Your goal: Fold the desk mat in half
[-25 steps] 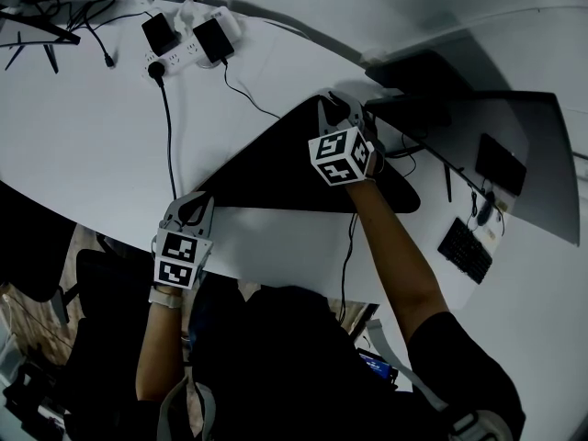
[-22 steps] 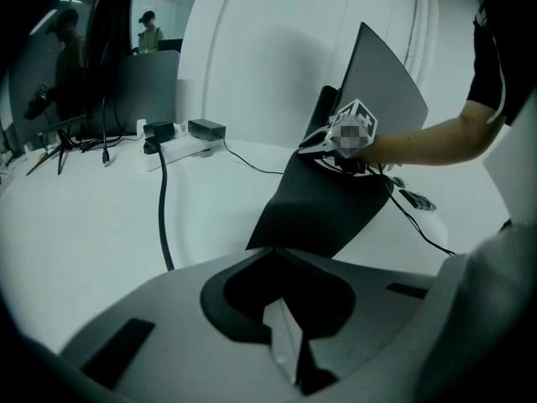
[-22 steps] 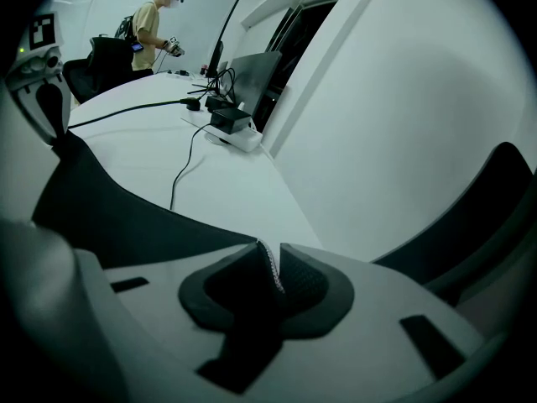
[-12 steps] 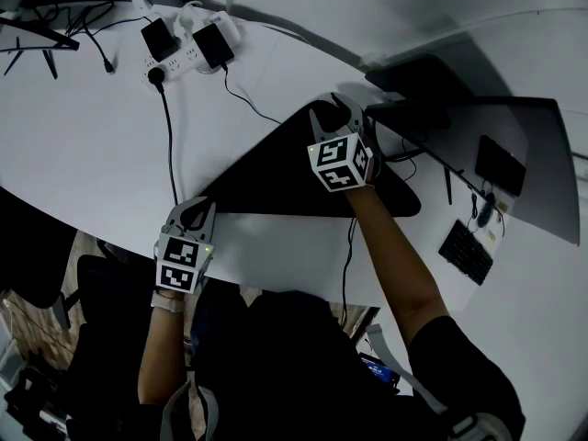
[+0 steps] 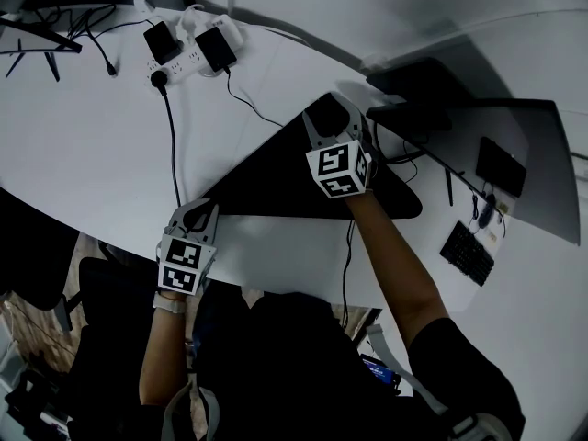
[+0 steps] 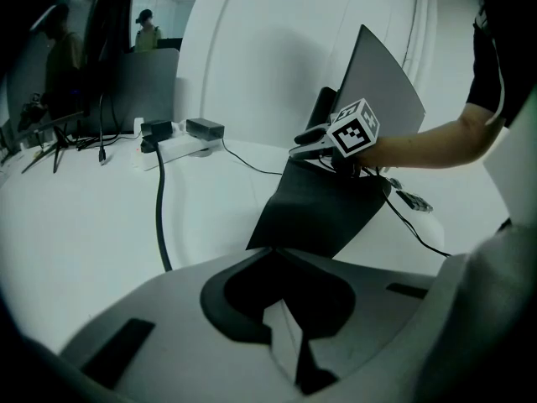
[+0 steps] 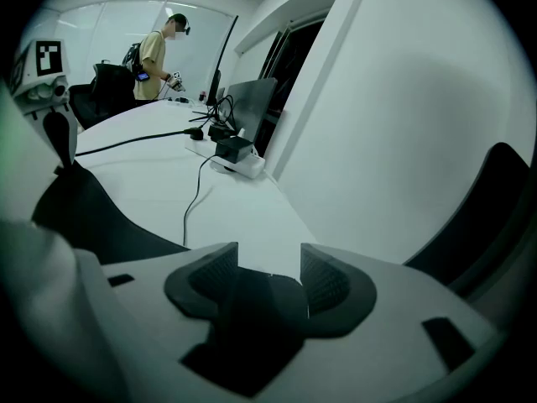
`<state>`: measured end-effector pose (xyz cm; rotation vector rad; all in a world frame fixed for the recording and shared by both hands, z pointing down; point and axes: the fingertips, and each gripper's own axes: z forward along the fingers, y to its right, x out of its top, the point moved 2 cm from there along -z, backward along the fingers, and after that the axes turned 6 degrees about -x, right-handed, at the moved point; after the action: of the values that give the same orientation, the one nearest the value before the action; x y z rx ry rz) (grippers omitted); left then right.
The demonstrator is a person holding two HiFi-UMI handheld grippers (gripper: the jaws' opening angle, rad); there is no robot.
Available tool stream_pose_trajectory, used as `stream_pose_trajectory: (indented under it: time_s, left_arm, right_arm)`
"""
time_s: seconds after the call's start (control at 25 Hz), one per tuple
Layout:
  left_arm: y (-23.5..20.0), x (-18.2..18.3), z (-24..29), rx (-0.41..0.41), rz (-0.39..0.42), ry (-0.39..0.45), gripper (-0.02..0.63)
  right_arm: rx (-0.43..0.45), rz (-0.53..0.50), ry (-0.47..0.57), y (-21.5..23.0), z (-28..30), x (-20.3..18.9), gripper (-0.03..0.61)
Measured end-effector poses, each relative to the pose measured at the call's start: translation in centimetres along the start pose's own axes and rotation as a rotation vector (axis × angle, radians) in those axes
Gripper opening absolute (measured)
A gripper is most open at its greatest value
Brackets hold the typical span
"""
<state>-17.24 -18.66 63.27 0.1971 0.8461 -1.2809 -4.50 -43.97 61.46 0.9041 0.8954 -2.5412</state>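
Springback is risked as the mat (image 5: 276, 180) corner is freed between the right gripper's (image 7: 268, 263) opening jaws; only the left gripper (image 6: 273, 257) is kept pinched on it

- The desk mat (image 5: 276, 177) is black all over, with no pattern.
- The table (image 5: 83, 127) is plain white.
- The power strip (image 5: 188, 51) is white, and the plugs (image 5: 217, 42) on it are black.
- The cable (image 5: 171, 145) is black.
- The far person's shirt (image 7: 154, 55) is yellow.
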Motion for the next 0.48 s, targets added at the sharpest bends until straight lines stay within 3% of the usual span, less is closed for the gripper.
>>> stream_pose_trajectory:
  time_s: [0.48]
  left_arm:
    - [0.1, 0.5, -0.8, -0.034, 0.011, 0.022, 0.009]
  right_arm:
    - [0.04, 0.055, -0.022, -1.2, -3.5, 0.5, 0.221]
